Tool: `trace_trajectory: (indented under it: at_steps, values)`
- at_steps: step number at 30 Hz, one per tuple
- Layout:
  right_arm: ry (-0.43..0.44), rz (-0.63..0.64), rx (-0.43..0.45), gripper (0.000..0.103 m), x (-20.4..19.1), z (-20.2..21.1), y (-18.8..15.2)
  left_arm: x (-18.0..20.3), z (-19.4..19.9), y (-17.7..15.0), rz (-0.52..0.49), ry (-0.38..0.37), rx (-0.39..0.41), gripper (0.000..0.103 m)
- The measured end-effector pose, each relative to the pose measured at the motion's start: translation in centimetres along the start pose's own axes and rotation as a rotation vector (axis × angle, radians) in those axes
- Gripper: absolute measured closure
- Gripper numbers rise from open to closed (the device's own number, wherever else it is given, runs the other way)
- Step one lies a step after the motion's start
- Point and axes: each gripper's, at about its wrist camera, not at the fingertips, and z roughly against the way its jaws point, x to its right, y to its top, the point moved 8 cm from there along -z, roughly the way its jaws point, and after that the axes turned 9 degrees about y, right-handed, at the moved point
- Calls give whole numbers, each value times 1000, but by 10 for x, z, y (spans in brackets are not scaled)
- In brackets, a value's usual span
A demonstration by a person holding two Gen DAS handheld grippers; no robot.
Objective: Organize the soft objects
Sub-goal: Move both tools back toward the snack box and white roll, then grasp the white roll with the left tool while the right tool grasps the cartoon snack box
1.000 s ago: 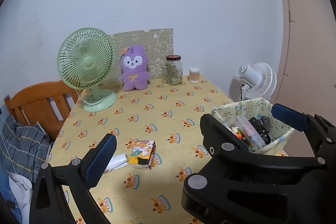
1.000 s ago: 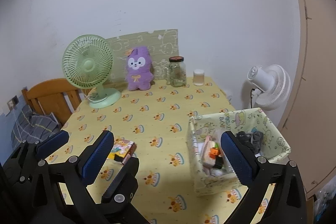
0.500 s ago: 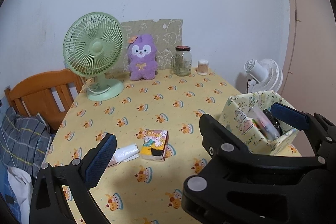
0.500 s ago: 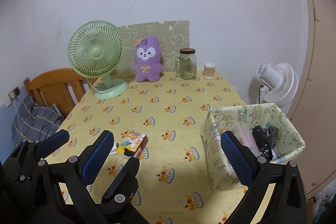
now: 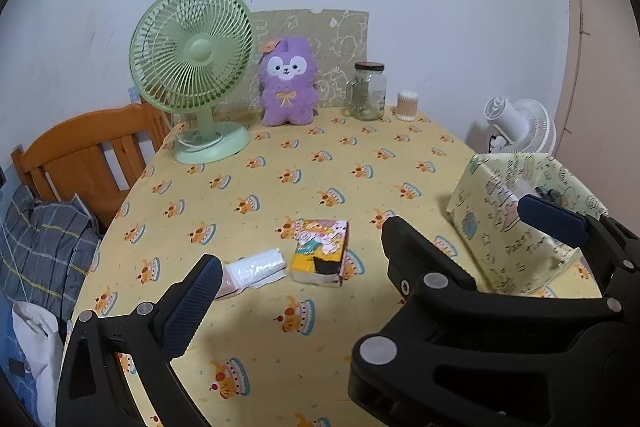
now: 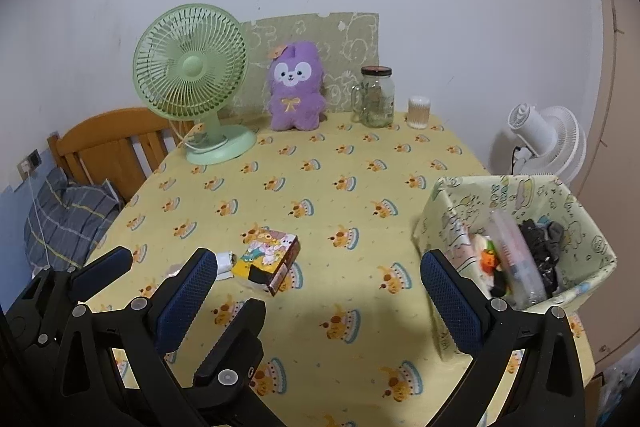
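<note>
A colourful tissue pack point(image 5: 321, 251) lies mid-table beside a white rolled packet point(image 5: 256, 269); both also show in the right wrist view, the pack point(image 6: 270, 261) and the packet point(image 6: 223, 261). A purple plush toy point(image 5: 286, 83) sits at the back against the wall, also in the right wrist view point(image 6: 296, 87). A patterned fabric basket point(image 6: 568, 203) with several items stands at the right, also in the left wrist view point(image 5: 504, 227). My left gripper point(image 5: 368, 259) is open and empty above the near table. My right gripper point(image 6: 320, 295) is open and empty, near the basket.
A green desk fan point(image 5: 192, 67) stands back left. A glass jar point(image 5: 368, 91) and a small white container point(image 5: 407, 105) stand at the back. A wooden chair point(image 5: 80, 163) with plaid cloth is at the left. A white fan point(image 6: 548, 143) is beyond the right edge.
Both grippers have drawn back and shifted left, so the table and basket sit farther right in view. Both stay open and empty.
</note>
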Motion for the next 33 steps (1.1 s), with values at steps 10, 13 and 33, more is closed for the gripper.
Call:
trace_trajectory:
  at_steps: [10,13,33]
  values:
    - [10,39,-47,0,-10,-37,-12,-17,-35,-18,13,25,-76,0]
    - [22,49,-64,0,-14,-50,-14,-23,-45,-22,20,37,-97,0]
    - [44,29,-155,0,-31,-117,-18,-58,-100,-24,-89,128,-161,0]
